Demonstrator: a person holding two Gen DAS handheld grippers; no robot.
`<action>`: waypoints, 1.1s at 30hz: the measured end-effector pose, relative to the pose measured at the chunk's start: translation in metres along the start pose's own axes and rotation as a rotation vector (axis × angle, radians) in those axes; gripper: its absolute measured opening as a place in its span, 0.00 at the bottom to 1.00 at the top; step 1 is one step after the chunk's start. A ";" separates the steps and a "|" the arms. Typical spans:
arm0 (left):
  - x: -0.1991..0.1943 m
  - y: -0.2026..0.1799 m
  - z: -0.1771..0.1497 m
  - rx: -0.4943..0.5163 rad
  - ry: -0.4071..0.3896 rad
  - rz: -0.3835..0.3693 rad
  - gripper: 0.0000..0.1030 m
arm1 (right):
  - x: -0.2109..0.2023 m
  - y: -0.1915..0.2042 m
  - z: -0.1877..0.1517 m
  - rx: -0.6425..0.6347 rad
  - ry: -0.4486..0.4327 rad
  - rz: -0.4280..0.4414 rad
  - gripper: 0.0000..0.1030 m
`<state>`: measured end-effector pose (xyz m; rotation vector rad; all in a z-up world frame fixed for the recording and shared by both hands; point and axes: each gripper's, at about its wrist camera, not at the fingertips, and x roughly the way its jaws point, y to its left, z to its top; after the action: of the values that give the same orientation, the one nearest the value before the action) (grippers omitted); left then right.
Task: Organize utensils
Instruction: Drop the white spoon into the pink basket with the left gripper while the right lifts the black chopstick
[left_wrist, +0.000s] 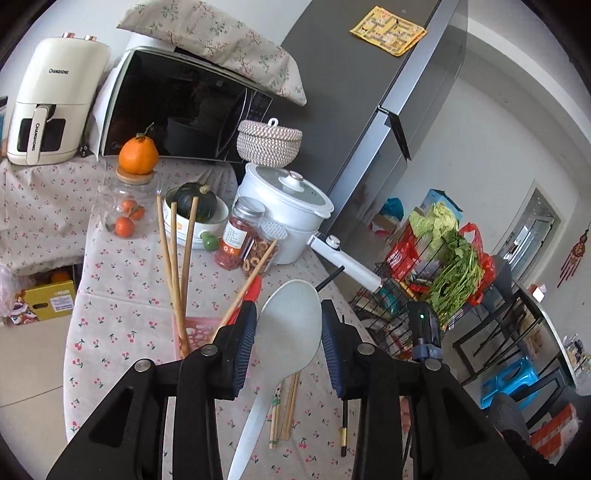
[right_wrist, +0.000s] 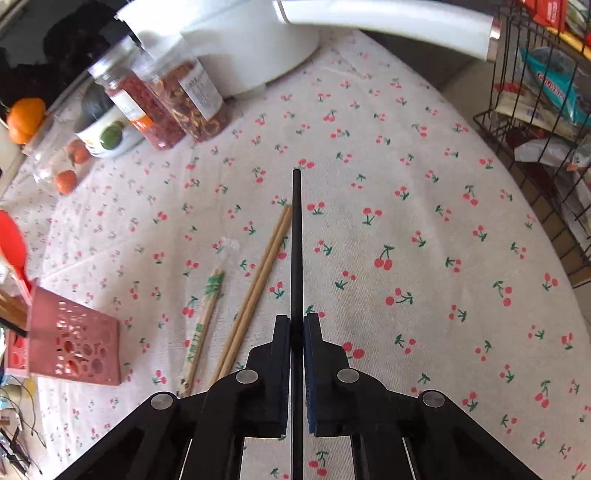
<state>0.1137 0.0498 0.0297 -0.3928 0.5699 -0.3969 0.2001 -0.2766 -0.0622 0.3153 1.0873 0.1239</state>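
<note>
Two grippers point forward over the cherry-print tablecloth (right_wrist: 424, 206). Right gripper (right_wrist: 296, 325) has its jaws pinched onto a black chopstick (right_wrist: 296, 240) running straight ahead; wooden chopsticks (right_wrist: 255, 291) lie just left of it, a pink holder (right_wrist: 74, 339) farther left. Left gripper (left_wrist: 289, 321) stands wide apart around a white rice paddle (left_wrist: 288, 332), pads not clearly touching it; beyond stand jars (left_wrist: 240, 240) and a white pot (left_wrist: 288, 214).
</note>
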 end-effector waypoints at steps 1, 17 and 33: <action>0.002 -0.001 0.005 0.012 -0.030 -0.001 0.35 | -0.010 0.000 -0.001 -0.002 -0.020 0.023 0.05; 0.073 0.022 0.013 0.088 -0.282 0.075 0.35 | -0.095 0.008 -0.003 -0.063 -0.229 0.146 0.05; 0.068 0.030 0.001 0.081 -0.193 0.160 0.37 | -0.109 0.022 -0.006 -0.117 -0.247 0.160 0.05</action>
<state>0.1743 0.0439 -0.0135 -0.3015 0.3929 -0.2240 0.1454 -0.2820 0.0342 0.3031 0.8065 0.2830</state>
